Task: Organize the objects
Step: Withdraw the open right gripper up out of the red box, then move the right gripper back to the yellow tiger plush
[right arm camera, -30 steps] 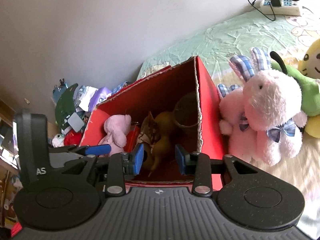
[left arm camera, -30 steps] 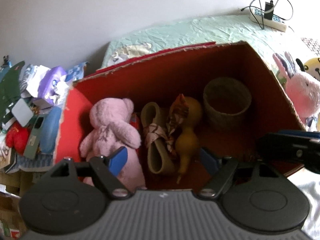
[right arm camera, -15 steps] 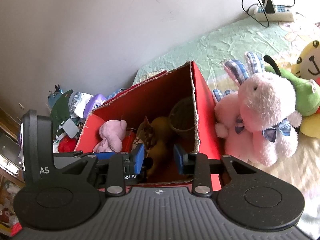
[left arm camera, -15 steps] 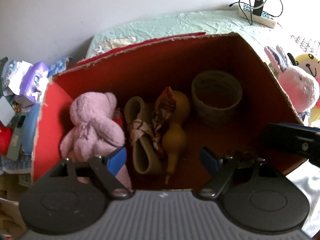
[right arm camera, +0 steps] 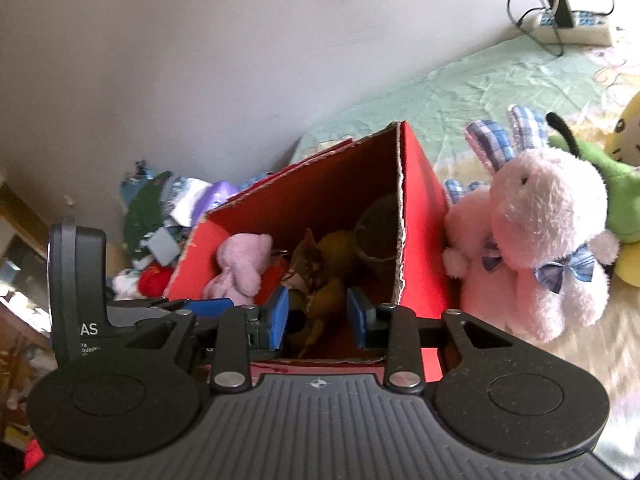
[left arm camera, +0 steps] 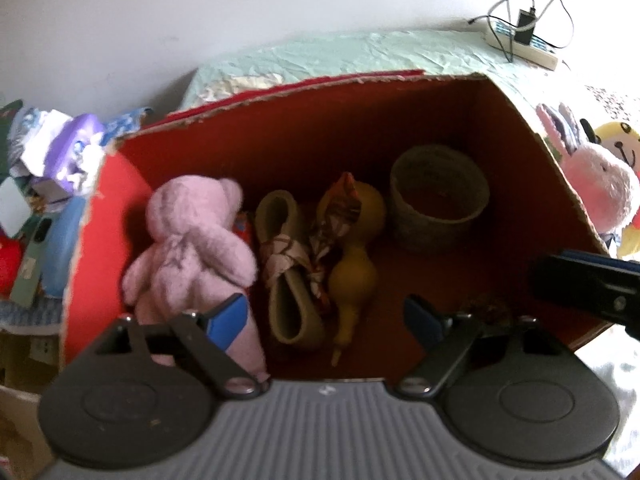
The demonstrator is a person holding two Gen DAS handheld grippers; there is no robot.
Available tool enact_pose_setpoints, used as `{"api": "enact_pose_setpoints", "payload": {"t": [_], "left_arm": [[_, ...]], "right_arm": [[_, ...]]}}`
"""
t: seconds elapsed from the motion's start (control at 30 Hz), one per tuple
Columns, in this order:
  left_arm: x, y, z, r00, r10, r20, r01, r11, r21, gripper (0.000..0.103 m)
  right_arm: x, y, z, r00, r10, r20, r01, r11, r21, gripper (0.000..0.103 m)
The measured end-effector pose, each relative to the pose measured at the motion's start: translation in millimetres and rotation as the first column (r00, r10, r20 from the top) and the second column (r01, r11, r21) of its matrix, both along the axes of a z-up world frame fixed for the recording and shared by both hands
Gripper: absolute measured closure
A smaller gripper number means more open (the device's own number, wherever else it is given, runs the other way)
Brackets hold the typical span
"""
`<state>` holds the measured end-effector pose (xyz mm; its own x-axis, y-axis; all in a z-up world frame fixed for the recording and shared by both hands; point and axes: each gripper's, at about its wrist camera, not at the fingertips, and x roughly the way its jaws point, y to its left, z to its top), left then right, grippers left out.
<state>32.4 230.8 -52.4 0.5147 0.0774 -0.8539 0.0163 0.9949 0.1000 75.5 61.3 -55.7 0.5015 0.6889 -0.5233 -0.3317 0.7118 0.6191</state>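
Left tool (left arm camera: 328, 318) tilted steeply, opening, above box (left arm camera: 280, 128).

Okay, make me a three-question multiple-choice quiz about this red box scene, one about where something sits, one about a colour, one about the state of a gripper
1. Where is the woven basket?
A. Inside the red box, far right corner
B. On the bed outside the box
C. On top of the power strip

2. What colour is the small teddy in the box?
A. Green
B. Pink
C. Black

3. How is the left gripper?
A. Clamped on the gourd
B. Clamped on the basket
C. Jaws apart, gripping nothing

Answers: 1 A, the basket stands on the box floor by the right wall. 2 B, its plush is pale pink. 3 C, the jaws are opening over the gourd, pads touching nothing.
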Motion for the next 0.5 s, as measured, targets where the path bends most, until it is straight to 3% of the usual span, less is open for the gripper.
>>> {"api": "enact_pose_setpoints", "payload": {"t": [0.1, 0.3, 0.5], "left_arm": [[-6.9, -0.9, 9.2, 0.998, 0.055, 0.019, -0.056, 0.998, 0.037, 0.016], [-21.4, -20.7, 38.3, 0.987, 0.145, 0.075, -0.151, 0.985, 0.083, 0.015], [-30.6, -70.8, 57.8, 0.980, 0.160, 0.119, -0.168, 0.984, 0.058, 0.014]], "right_arm": [[1.1, -14.3, -1.2, 0.998, 0.051, -0.022, -0.049, 0.996, 0.070, 0.065], [-10.2, -61.5, 6.6, 0.989, 0.138, 0.051, -0.144, 0.981, 0.133, 0.065], [-15.9, -122.4, 0.5, 0.992, 0.117, 0.046, -0.123, 0.983, 0.140, 0.065]]}}
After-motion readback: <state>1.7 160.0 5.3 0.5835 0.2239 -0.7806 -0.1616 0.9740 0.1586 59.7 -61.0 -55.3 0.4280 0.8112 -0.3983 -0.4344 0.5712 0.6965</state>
